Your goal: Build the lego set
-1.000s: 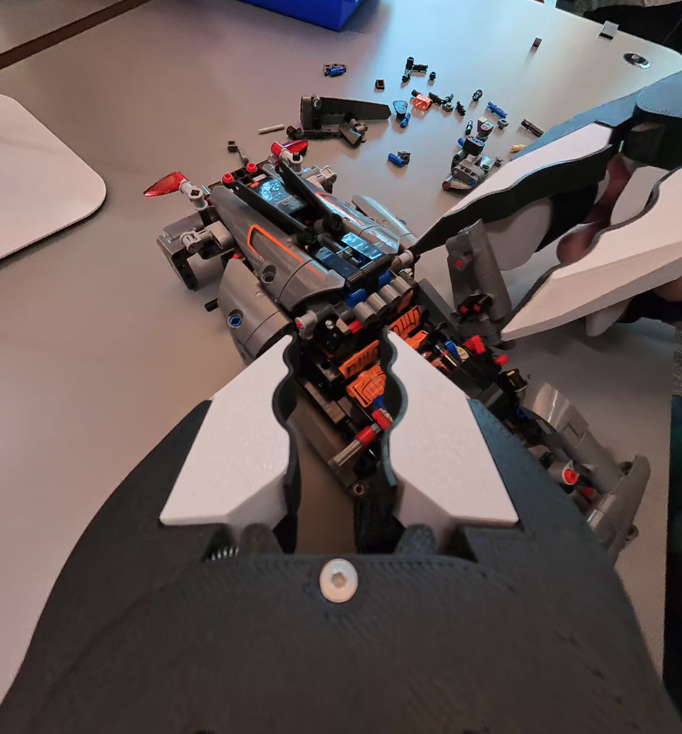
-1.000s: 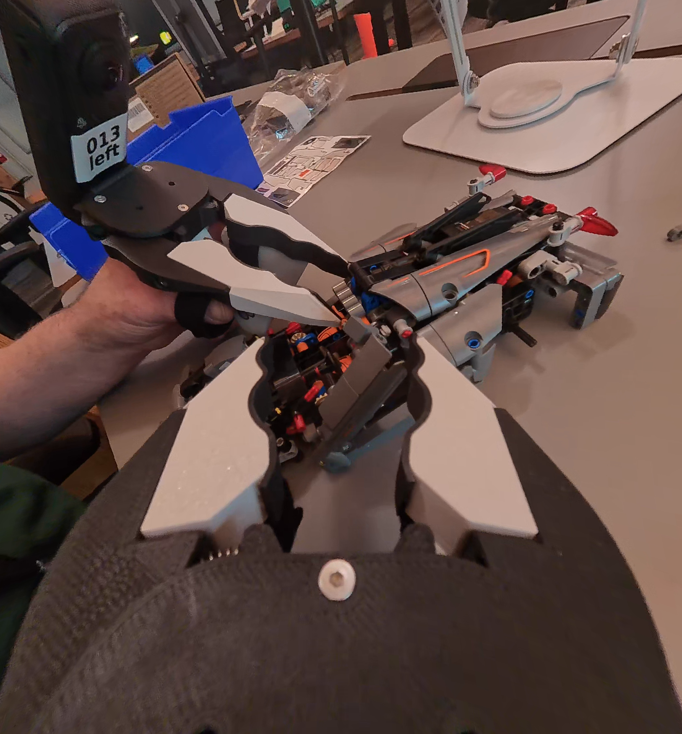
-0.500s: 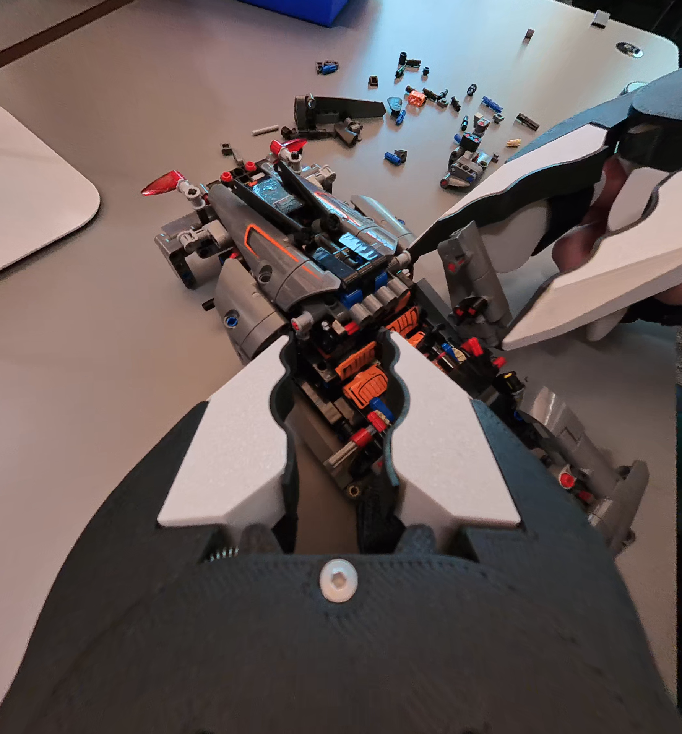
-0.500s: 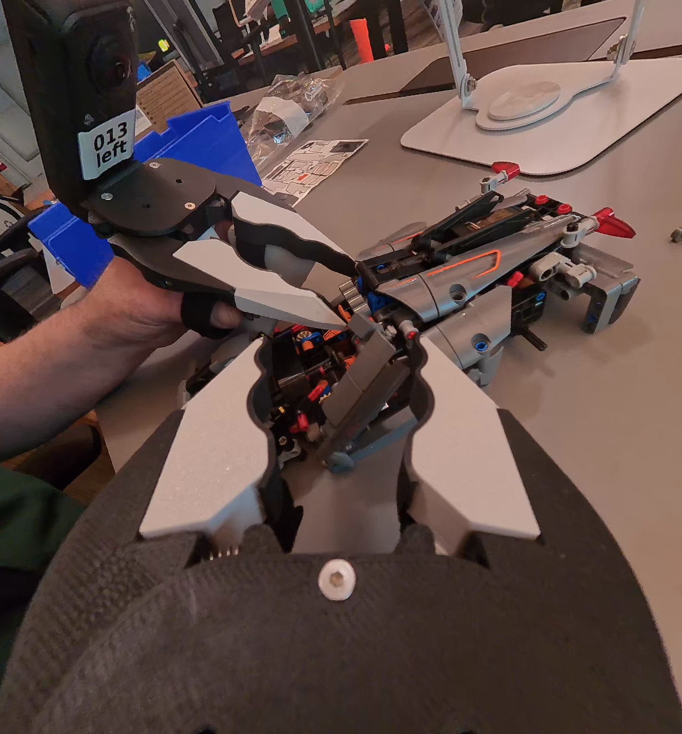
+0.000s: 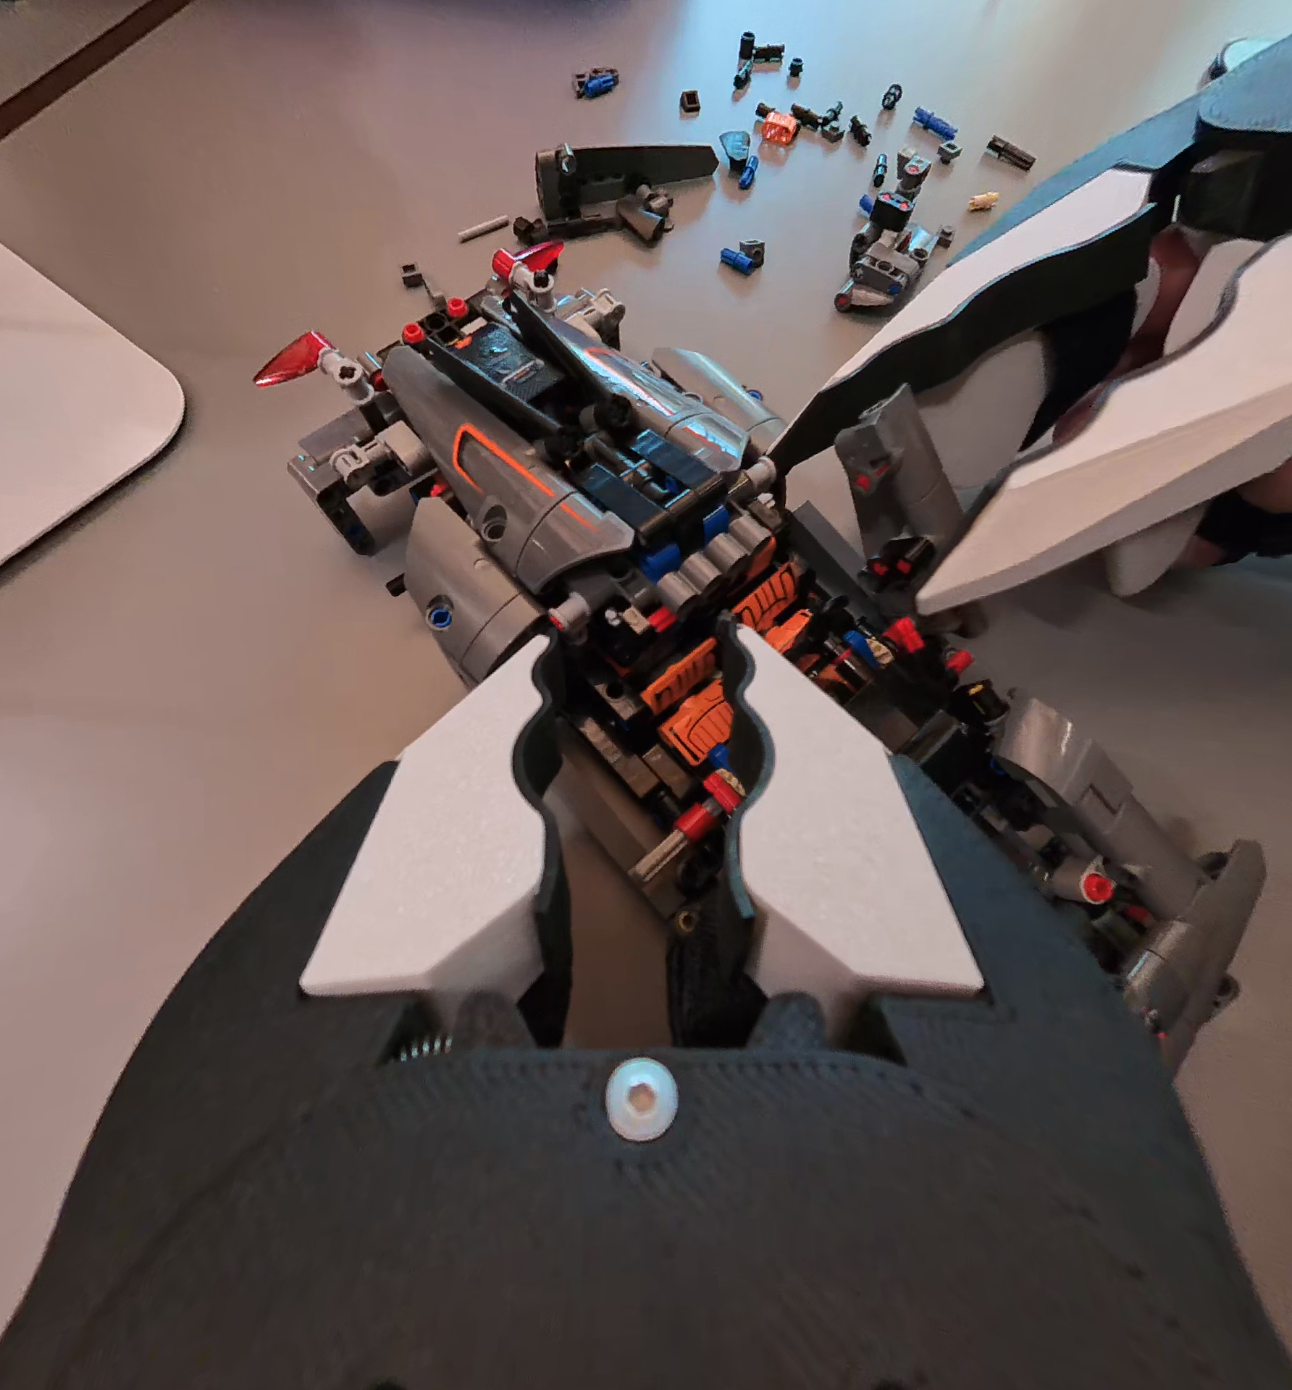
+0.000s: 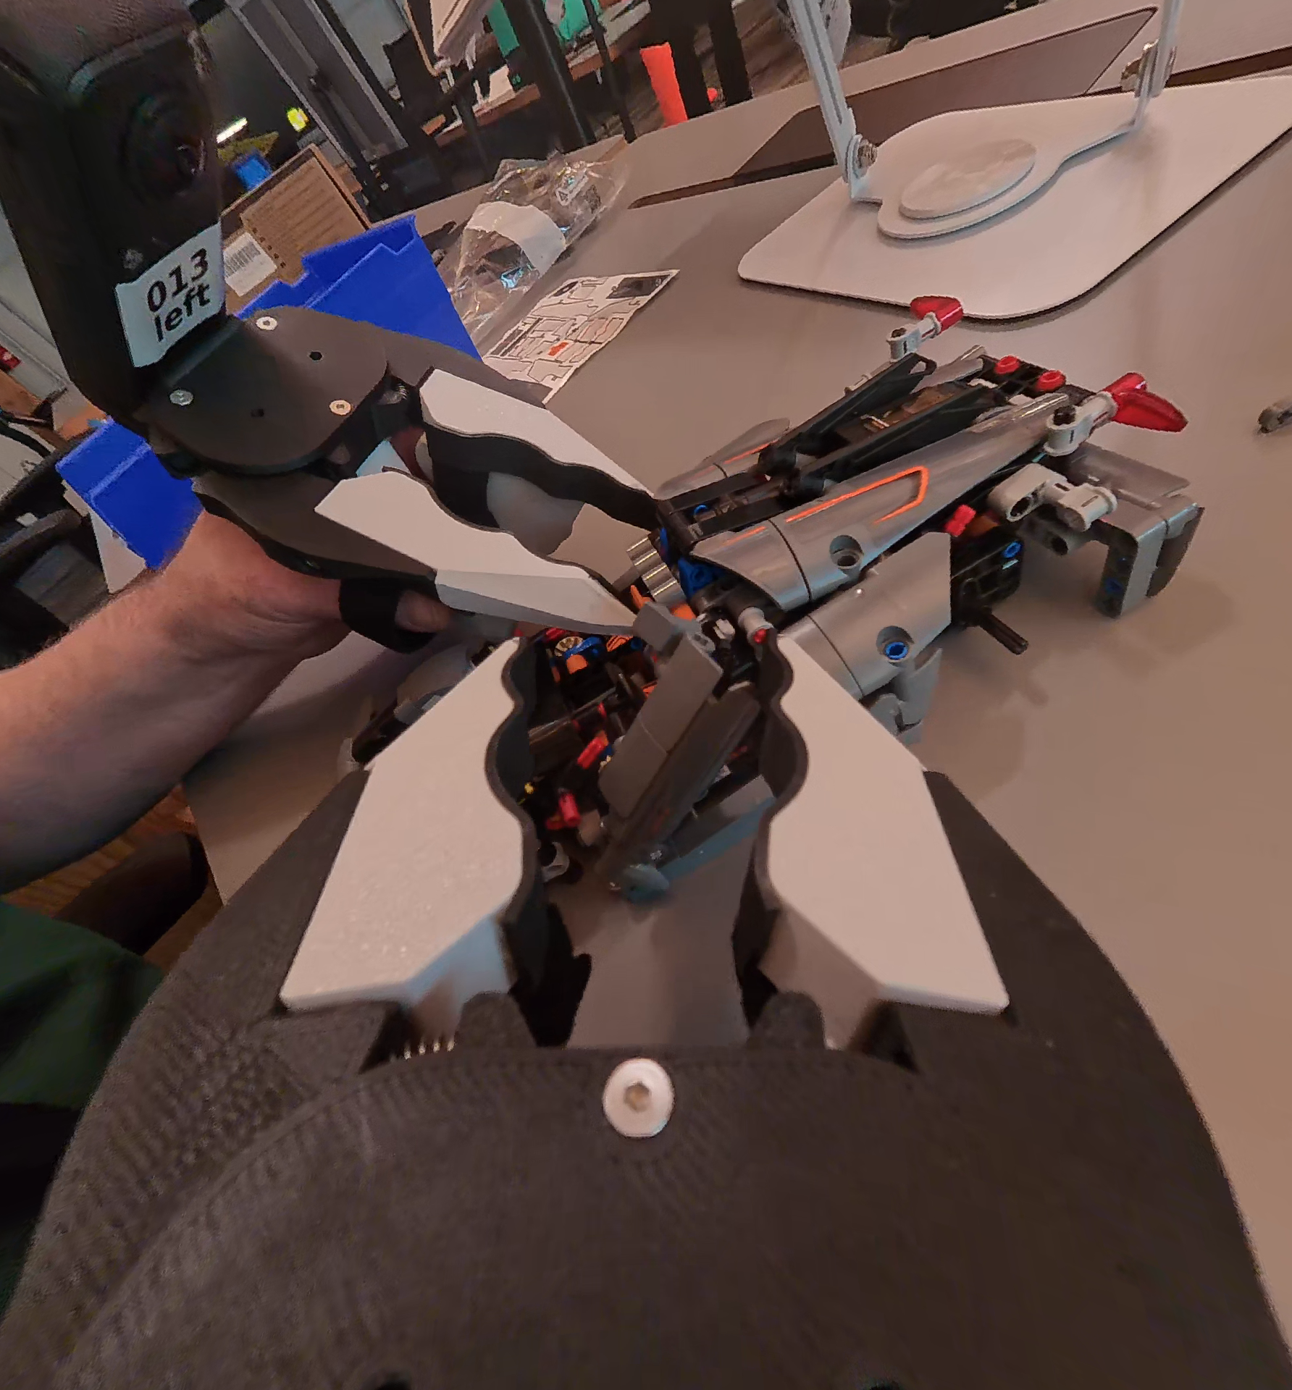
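A grey and black lego car [image 5: 522,481] with orange stripes and red tips lies on the grey table; it also shows in the right wrist view [image 6: 854,526]. My left gripper [image 5: 639,647] is shut on the car's middle, over the orange seats, and also shows in the right wrist view [image 6: 639,568]. My right gripper [image 6: 643,650] is open, its fingers on either side of a raised grey panel [image 6: 673,722] on the car's side. In the left wrist view this gripper [image 5: 846,526] comes in from the right around the panel [image 5: 891,459].
Loose small parts, a dark wing piece [image 5: 628,165] and a small sub-assembly [image 5: 884,248] lie beyond the car. A white stand base [image 6: 1042,203], a blue bin [image 6: 357,278], a printed sheet [image 6: 583,316] and a plastic bag [image 6: 538,210] stand behind. A person's arm [image 6: 101,692] is at left. The left gripper's tips are roughly 5 cm from the right gripper's. The small sub-assembly [image 5: 884,248] is about 15 cm from my right fingertips.
Both grippers keep their places on the car. The views have shifted slightly, and the car sits a little farther right in the right wrist view.
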`<state>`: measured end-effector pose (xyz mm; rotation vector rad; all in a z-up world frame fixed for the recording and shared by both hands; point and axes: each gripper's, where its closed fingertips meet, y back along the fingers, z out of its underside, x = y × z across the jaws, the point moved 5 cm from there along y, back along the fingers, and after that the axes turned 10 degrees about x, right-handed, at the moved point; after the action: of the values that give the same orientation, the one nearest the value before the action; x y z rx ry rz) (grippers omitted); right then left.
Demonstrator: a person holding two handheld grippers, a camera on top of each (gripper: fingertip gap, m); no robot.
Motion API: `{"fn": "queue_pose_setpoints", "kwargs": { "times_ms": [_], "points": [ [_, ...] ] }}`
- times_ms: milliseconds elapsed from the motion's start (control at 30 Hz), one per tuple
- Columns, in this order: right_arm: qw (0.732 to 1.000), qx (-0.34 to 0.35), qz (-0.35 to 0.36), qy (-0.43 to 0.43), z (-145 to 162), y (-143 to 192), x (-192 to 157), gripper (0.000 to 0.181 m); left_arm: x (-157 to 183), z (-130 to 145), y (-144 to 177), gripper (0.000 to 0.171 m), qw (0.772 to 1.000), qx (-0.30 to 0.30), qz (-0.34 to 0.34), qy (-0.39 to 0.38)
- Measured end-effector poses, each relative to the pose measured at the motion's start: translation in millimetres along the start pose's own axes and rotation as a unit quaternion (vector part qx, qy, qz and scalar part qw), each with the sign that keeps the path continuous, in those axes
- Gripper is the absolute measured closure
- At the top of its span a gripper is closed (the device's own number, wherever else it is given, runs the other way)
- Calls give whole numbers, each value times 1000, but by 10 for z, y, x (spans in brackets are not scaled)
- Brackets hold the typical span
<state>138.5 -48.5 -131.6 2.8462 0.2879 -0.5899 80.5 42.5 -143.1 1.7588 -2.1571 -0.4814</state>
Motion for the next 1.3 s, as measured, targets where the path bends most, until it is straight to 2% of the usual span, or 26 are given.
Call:
{"fn": "queue_pose_setpoints", "kwargs": {
  "times_ms": [300, 400, 533, 933, 1300],
  "points": [
    [1000, 6, 12, -14, -2, -9, 27, 129, 3, -10, -11, 132, 1000, -8, 1, -11],
    [1000, 10, 9, -5, -8, 12, 20, 124, -9, -11, -19, 133, 1000, 0, 1, -2],
    [1000, 9, 0, -24, 0, 51, 44, 124, -39, -11, -27, 143, 1000, 3, -6, -7],
    [1000, 12, -2, -20, -11, 50, 41, 125, -29, -22, -52, 140, 1000, -1, -4, -9],
    [1000, 4, 14, -3, 1, 21, 33, 130, -30, -15, -66, 146, 999, -9, -33, -34]
  ]
}}
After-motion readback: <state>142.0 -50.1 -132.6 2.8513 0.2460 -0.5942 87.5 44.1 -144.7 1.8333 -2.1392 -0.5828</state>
